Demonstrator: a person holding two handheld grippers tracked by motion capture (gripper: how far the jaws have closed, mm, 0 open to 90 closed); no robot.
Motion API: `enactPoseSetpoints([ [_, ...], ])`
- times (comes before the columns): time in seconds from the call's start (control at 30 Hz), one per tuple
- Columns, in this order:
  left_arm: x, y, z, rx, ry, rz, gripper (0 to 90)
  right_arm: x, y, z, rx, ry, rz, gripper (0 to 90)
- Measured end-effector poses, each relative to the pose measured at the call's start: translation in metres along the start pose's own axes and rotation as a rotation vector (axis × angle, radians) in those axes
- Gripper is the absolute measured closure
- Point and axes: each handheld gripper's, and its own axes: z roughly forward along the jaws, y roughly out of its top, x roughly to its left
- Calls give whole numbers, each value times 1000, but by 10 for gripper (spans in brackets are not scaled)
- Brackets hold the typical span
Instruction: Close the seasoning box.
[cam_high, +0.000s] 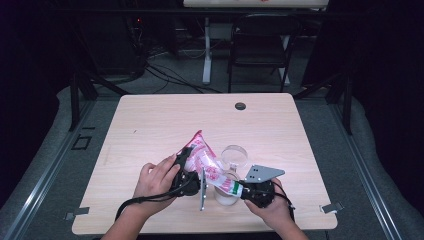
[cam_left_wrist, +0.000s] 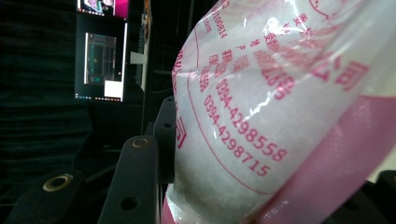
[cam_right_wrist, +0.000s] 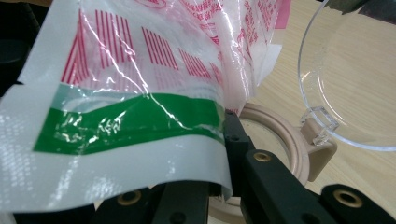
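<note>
the bag (cam_high: 202, 159) hangs tilted over the jar (cam_high: 226, 192) at the near edge of the table (cam_high: 150, 120), its upper corner high to the left, its lower end down at the jar mouth. the left gripper (cam_high: 186, 175) is clamped on the bag's full upper part; in the left gripper view the film (cam_left_wrist: 261, 107) bulges past the jaws, packed with white grains. the right gripper (cam_high: 245, 191) pinches the flat green-banded end (cam_right_wrist: 126, 123) just above the jar's beige rim (cam_right_wrist: 289, 135), jaws closed on it. the jar's clear lid (cam_high: 235, 156) stands hinged open behind.

the bag looks soft and slick, heavy where the grains sit and limp where empty. it will likely sag and shift as the grains run, so the hold belongs on the flat sealed edges, not the bulge. the jar seems light and could tip if the bag drags on its rim.
</note>
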Motion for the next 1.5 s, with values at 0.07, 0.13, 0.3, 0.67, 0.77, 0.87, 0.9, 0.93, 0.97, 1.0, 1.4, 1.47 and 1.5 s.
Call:
enactPoseSetpoints([
  [0.07, 1, 0, 0, -1, 3, 0, 622, 0, 0, 0, -4, -1, -1, 900],
  [0.13, 1, 1, -1, -2, 5, 3, 622, 0, 0, -1, -10, -2, 0, 900],
  [0.3, 2, 2, -1, 5, 5, 10, 622, -1, 0, -1, -6, -5, 3, 900],
  [0.67, 4, 5, -2, -4, 13, 14, 623, -2, -1, -2, -9, -12, 10, 900],
  [0.77, 4, 5, -1, -8, 15, 15, 623, -2, -1, -2, -7, -11, 8, 900],
  [0.87, 4, 5, -1, -6, 13, 15, 624, -2, -1, -2, -7, -12, 8, 900],
  [0.9, 4, 5, -1, -7, 13, 16, 624, -2, -1, -2, -6, -13, 8, 900],
  [0.93, 4, 5, -1, -8, 14, 16, 624, -2, -1, -1, -5, -13, 6, 900],
  [0.97, 4, 6, -2, -4, 13, 17, 624, -2, -1, -1, -6, -14, 8, 900],
  [1.0, 4, 5, -1, -4, 8, 11, 624, -3, -1, -1, -5, -14, 8, 900],
  [1.4, 5, 7, -2, -6, 14, 20, 625, -3, -1, -1, -3, -14, 8, 900],
  [1.47, 6, 7, -2, -8, 15, 17, 626, -3, -1, -1, -3, -14, 8, 900],
  [1.5, 6, 7, -2, -8, 15, 17, 626, -3, -1, -1, -3, -14, 8, 900],
])
